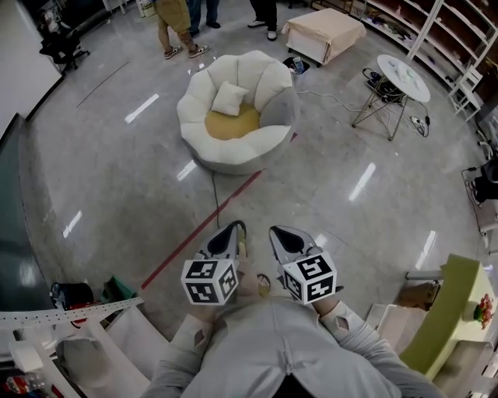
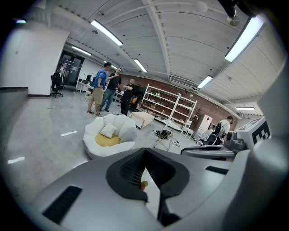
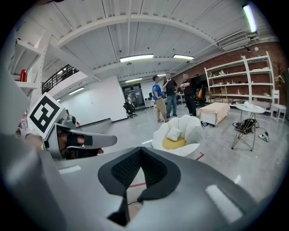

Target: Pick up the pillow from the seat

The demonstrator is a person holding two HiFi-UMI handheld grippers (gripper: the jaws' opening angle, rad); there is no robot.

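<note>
**Grippers shut and empty, pillow not yet reached**

Both tools are held low, close in front of the person carrying them. The left gripper (image 1: pixel 233 228) has its jaws pressed together with nothing clamped. The right gripper (image 1: pixel 282 232) looks the same in its own view, with the pads meeting and nothing held. Through the sliver below the left jaws I catch a small yellowish fleck (image 2: pixel 142 184), and I cannot tell what it is.

Ahead is glossy floor (image 1: pixel 117 179), crossed by a red tape line (image 1: pixel 202 233) and a thin dark cable (image 1: pixel 215 194) running toward the seat (image 1: pixel 233 155). The seat is round, white and scalloped. The pillow (image 1: pixel 230 99), white and square, leans tilted against the seat's back with its lower edge on the yellow cushion (image 1: pixel 233 124), well apart from both grippers.

I judge none of the task done yet: the approach, opening the jaws, the grasp and the lift all remain.

Past the seat stand several people (image 1: pixel 179 23), cut off above the legs in the head view. The pillow's rear face is hidden from me, as is how deep it sinks into the cushion.
</note>
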